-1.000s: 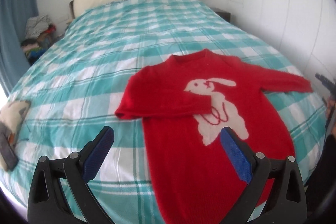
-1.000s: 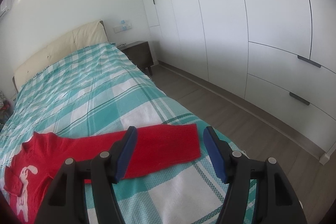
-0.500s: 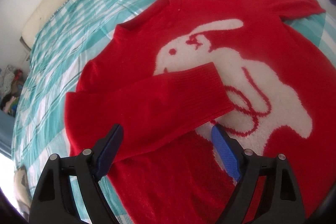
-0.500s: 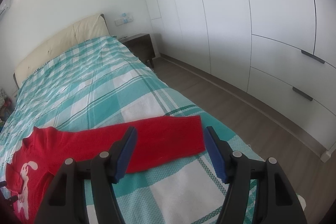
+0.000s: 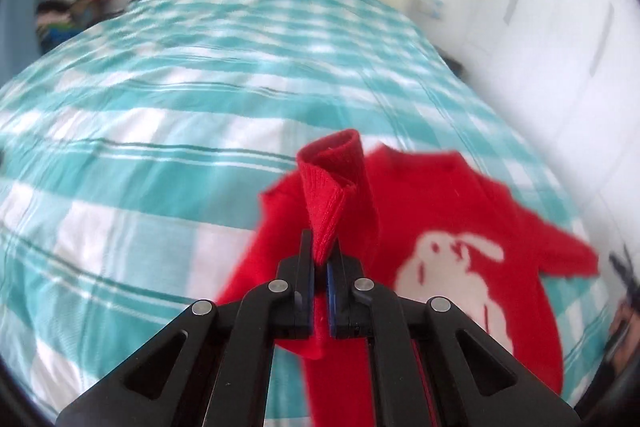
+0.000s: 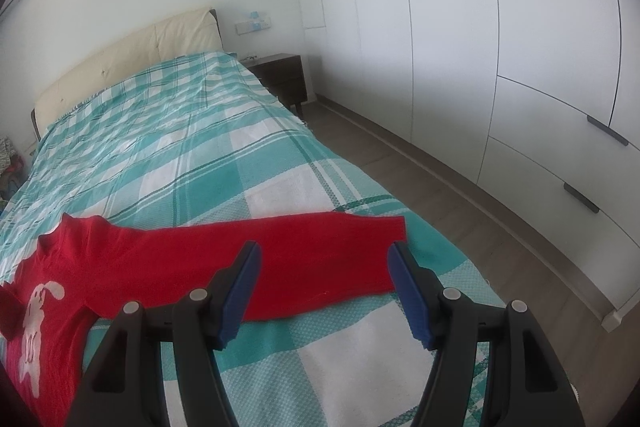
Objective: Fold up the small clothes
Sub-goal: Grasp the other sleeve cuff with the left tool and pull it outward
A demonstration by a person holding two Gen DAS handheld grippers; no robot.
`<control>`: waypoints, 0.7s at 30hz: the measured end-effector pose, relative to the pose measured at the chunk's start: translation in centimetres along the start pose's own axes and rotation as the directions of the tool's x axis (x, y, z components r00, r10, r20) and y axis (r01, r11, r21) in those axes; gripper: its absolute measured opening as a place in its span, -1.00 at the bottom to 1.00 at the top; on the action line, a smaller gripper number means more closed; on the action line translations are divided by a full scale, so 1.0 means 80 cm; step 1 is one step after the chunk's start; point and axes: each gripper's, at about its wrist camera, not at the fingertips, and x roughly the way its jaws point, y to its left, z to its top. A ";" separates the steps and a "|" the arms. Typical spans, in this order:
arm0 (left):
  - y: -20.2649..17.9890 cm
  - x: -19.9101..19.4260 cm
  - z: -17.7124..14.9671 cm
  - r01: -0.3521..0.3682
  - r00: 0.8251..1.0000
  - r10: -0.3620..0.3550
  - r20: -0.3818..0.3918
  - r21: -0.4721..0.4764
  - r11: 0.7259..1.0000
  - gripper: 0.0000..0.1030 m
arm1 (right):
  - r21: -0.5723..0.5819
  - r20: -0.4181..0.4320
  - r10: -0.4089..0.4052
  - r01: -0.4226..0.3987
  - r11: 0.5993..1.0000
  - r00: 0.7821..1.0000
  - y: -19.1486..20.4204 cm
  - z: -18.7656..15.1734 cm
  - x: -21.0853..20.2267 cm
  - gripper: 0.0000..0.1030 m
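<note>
I see a bed [image 6: 192, 155] under a teal-and-white checked cover; a red sweater [image 6: 120, 267] lies on it, one sleeve [image 6: 320, 251] stretched flat toward the edge.

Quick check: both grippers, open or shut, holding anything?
Left gripper: shut on the red knitted sweater's ribbed sleeve cuff.
Right gripper: open, holding nothing.

The red sweater [image 6: 304, 259] is a matt knit, ribbed at the cuff [image 5: 326, 195] rising at 12 o'clock from the left gripper [image 5: 320, 263], with a flat white rabbit motif [image 5: 452, 275] worked into it. The bedspread [image 6: 192, 163] is woven checked cloth with a fine waffle grain. Both grippers are matt black plastic with bright metal pins; the right gripper [image 6: 324, 291] carries textured blue pads [image 6: 240, 291]. At 1 o'clock the wardrobe doors [image 6: 452, 39] are smooth satin white, the nightstand [image 6: 280, 75] dark wood, the headboard [image 6: 132, 59] cream upholstery.
</note>
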 end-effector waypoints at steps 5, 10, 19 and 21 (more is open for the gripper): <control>0.159 -0.058 0.001 -0.229 0.964 0.262 0.049 -0.349 0.909 -0.94 | 0.010 -0.002 0.017 -0.017 1.000 1.000 0.001 0.001 0.000 0.27; 0.234 -0.065 -0.052 -0.329 0.927 0.376 -0.018 -0.522 0.787 -0.94 | -0.017 -0.007 0.004 -0.004 1.000 1.000 0.008 -0.003 0.001 0.27; 0.288 -0.057 -0.127 -0.388 0.884 0.455 -0.106 -0.710 0.588 -0.95 | -0.054 -0.018 0.005 -0.006 0.999 1.000 0.016 -0.007 0.004 0.27; 0.296 -0.067 -0.132 -0.363 0.889 0.449 -0.096 -0.746 0.559 -0.95 | -0.056 -0.019 0.006 -0.007 0.998 1.000 0.016 -0.007 0.005 0.27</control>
